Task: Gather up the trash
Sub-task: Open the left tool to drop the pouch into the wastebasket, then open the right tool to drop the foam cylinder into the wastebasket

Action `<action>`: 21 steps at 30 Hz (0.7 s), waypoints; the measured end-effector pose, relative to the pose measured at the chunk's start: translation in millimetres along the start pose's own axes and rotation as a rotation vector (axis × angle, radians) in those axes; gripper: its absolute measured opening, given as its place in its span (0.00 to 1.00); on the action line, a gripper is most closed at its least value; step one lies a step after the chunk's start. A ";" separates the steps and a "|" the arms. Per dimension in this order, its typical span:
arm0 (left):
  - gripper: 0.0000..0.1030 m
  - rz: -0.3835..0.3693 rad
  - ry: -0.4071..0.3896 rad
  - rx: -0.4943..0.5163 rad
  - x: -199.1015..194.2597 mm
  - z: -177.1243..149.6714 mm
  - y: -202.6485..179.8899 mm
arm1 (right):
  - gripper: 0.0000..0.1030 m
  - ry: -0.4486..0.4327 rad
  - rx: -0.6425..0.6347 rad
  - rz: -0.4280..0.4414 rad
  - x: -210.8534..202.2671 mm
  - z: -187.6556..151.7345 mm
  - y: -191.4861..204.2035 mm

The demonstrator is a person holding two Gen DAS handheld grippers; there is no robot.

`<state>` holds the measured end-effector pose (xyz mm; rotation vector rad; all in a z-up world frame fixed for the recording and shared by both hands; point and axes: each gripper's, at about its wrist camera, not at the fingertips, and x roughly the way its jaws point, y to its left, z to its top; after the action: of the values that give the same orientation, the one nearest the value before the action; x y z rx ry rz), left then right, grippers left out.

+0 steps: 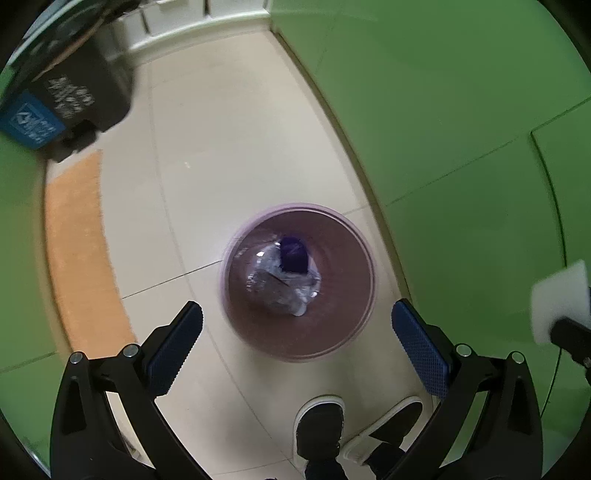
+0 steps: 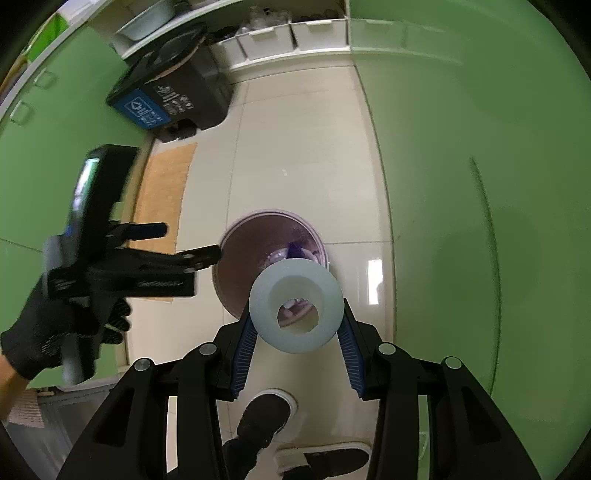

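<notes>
A round purple bin (image 1: 295, 207) stands on the tiled floor, directly below my left gripper (image 1: 297, 308). That gripper is open wide, with nothing between its blue pads (image 1: 419, 347). Crumpled clear plastic with a dark blue piece (image 1: 284, 280) lies in the bin's bottom. My right gripper (image 2: 295, 314) is shut on a white foam ring (image 2: 264, 295), which it holds over the same bin (image 2: 236, 266). The left gripper (image 2: 192, 240) shows at the bin's left rim, held by a black-gloved hand (image 2: 55, 332). The ring (image 1: 557, 295) also appears at the left wrist view's right edge.
A black bin with a blue recycling label (image 1: 74, 96) (image 2: 173, 96) stands at the far left beside an orange mat (image 1: 81, 251). Green panels (image 1: 461, 110) flank the floor strip. The person's shoes (image 1: 321, 417) are just behind the purple bin. White shelving (image 2: 295, 33) lines the back.
</notes>
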<state>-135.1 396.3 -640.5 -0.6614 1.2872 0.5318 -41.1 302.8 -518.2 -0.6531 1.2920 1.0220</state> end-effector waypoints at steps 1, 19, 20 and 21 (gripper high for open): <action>0.97 0.010 -0.008 -0.013 -8.6 -2.0 5.3 | 0.40 0.001 -0.006 0.003 1.8 2.2 2.2; 0.97 0.025 -0.026 -0.210 -55.0 -80.1 89.0 | 0.41 0.110 -0.188 0.032 116.7 34.1 65.2; 0.97 0.025 -0.025 -0.215 -52.6 -81.9 92.0 | 0.41 0.111 -0.199 0.024 120.4 33.7 67.6; 0.97 0.026 -0.023 -0.221 -52.1 -85.9 94.9 | 0.42 0.112 -0.205 0.023 123.8 34.0 69.8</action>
<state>-271.0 402.6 -616.0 -0.8203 1.2267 0.7084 -91.9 392.8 -621.4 -0.8636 1.3036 1.1602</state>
